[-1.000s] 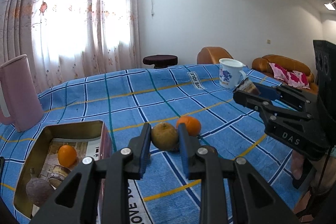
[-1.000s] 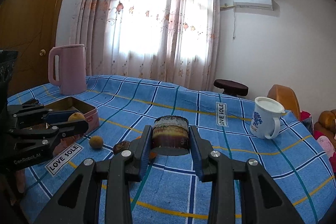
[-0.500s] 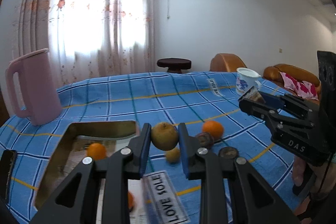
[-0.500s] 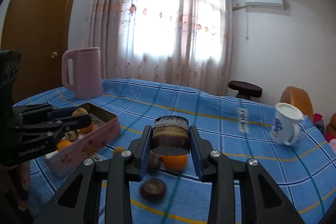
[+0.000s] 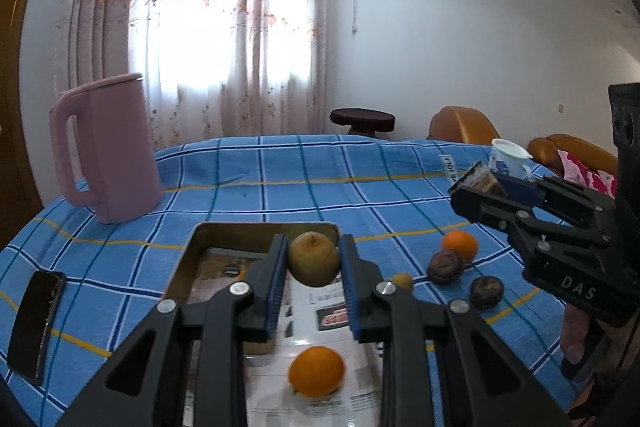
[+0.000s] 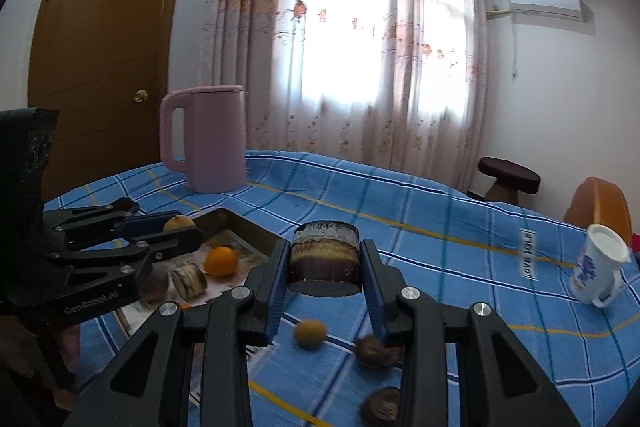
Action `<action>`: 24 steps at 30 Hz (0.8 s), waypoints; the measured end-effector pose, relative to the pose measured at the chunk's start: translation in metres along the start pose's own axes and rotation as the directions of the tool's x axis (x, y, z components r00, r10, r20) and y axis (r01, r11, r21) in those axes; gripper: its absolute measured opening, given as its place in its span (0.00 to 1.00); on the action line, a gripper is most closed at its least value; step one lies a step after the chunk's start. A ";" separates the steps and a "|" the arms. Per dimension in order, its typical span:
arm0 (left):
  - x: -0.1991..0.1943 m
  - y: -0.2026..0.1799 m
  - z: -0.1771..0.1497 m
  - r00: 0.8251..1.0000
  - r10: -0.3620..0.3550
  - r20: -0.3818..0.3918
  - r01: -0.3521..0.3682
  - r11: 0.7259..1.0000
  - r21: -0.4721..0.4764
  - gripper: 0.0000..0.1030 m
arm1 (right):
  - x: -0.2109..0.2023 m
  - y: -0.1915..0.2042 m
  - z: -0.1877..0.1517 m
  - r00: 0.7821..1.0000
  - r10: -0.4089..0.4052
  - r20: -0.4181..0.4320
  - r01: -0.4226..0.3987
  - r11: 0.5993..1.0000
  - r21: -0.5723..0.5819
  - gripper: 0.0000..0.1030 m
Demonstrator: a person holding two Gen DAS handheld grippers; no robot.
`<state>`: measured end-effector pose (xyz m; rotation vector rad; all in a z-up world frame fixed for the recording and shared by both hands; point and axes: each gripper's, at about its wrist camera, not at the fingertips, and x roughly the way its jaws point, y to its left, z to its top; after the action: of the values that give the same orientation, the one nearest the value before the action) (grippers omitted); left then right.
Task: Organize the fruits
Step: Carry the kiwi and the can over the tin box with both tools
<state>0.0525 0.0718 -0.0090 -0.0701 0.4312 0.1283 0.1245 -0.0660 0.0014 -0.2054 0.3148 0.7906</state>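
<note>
Legible markings, as observed:

"DAS" is printed in pale letters on the black body of the right gripper [image 5: 476, 183], at the right of the left wrist view.

"GenRobot.AI" is printed on the black body of the left gripper [image 6: 182, 231], at lower left of the right wrist view.

The tablecloth label [image 6: 529, 255] and the printed paper [image 5: 320, 311] cannot be read.

Left wrist view looked forward along its own fingers [image 5: 276, 279], low and close over the open tin [image 5: 224, 231] on the table [image 5: 280, 179], facing curtains [image 5: 224, 47] and far wall. Right wrist view looked along its fingers [image 6: 370, 283] from the tin's other side, angled toward the door [image 6: 104, 67]. Shared: tin [image 6: 248, 227], pink kettle [image 5: 108, 151] [image 6: 208, 139], mug [image 5: 508, 159] [image 6: 600, 267], loose fruit, and each other's gripper.
</note>
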 end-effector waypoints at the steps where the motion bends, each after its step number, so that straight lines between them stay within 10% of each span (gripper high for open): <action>1: 0.000 0.003 0.000 1.000 0.004 -0.002 -0.004 1.000 -0.003 0.26 | 0.003 0.004 0.001 1.000 0.007 -0.002 -0.007 1.000 -0.006 0.35; 24: 0.020 0.071 -0.004 0.993 0.044 -0.112 -0.055 0.994 -0.099 0.26 | 0.074 0.067 -0.006 0.971 0.151 -0.184 -0.161 0.986 -0.039 0.35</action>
<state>0.0593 0.1439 -0.0245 -0.1677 0.5366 0.1959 0.1236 0.0274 -0.0347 -0.3067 0.4863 0.9386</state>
